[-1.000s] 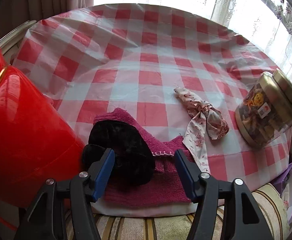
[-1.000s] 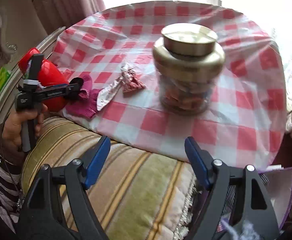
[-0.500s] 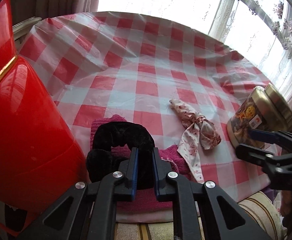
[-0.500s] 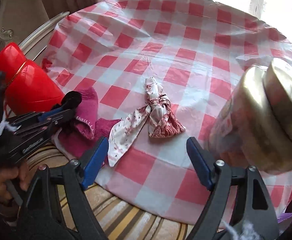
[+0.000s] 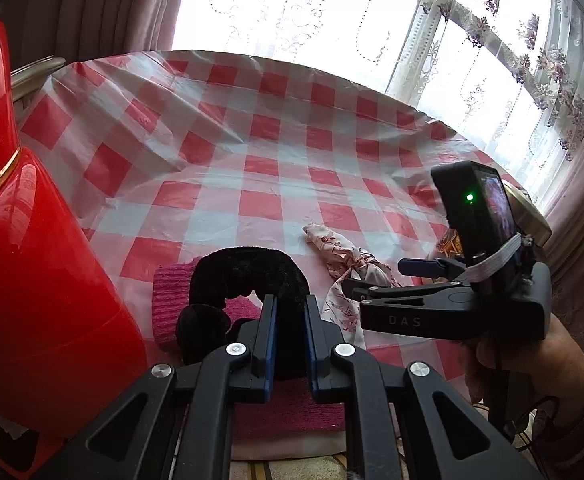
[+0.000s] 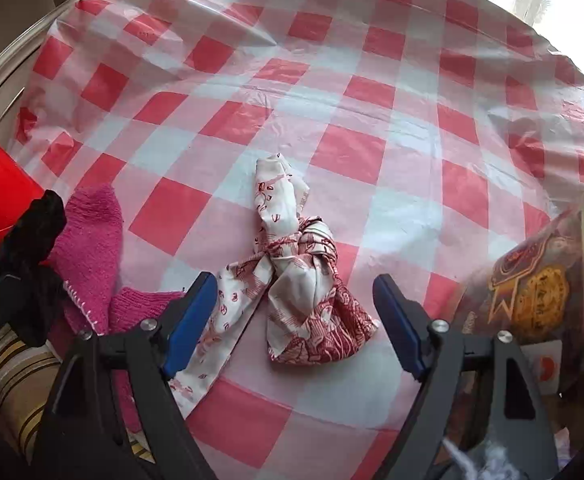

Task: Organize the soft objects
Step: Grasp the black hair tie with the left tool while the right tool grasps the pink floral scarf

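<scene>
Left tongs (image 5: 287, 332) are clamping a fluffy black fabric loop (image 5: 247, 276), which is lying on a knitted magenta cloth (image 5: 169, 300) at the near edge of the worktop (image 5: 259, 152) in its red-and-white checked plastic cover. Right tongs (image 6: 294, 320) are standing wide apart with nothing gripped, straddling a knotted white-and-red patterned scarf (image 6: 296, 272) just ahead of their tips.

Risks, judged from this layout: the black loop's pile may be snagging the knit beneath, so lifting could be dragging the magenta cloth off the edge. A glossy red plastic container (image 5: 31, 272) is sitting close to the left of the left tongs, and a gold-lidded jar (image 6: 552, 300) close to the right of the right tongs; a careless swing could be knocking either. The scarf's loose tail (image 6: 211, 340) may be slipping free.
</scene>
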{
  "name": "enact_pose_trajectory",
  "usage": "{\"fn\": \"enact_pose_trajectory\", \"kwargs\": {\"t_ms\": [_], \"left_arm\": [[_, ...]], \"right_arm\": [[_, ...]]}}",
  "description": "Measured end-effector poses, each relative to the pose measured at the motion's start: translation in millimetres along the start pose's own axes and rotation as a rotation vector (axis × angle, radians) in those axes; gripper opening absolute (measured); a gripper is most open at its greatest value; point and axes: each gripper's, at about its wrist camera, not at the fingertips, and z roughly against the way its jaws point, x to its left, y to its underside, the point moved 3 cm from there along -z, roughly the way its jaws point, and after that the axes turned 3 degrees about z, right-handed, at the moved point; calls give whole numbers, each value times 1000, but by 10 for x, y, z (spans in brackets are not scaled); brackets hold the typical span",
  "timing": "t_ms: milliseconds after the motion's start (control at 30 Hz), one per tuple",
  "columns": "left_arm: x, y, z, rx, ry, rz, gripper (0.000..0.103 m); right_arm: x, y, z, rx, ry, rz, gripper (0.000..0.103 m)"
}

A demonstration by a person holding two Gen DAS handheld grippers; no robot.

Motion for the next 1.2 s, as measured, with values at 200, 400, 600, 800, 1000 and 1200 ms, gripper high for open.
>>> {"fn": "enact_pose_trajectory", "kwargs": {"t_ms": [200, 400, 600, 800, 1000, 1200], "left_arm": [[9, 6, -25, 2, 12, 5, 13], [9, 8, -32, 3, 12, 5, 13], [-1, 7, -6, -12, 1, 2, 13], [-37, 7, 79, -41, -9, -13, 13], [-138, 13, 235, -87, 0, -40, 13], [-324, 59, 387, -112, 23, -74, 13]], "right_arm": [[11, 7, -168, 27, 14, 12, 56], [12, 40, -181, 32, 34, 21, 24], [53, 74, -53, 13, 0, 16, 19], [51, 96, 213, -34, -18, 7, 19], [-28, 231, 492, -64, -43, -30, 19], [-95, 381, 859, -112, -56, -60, 19]]}}
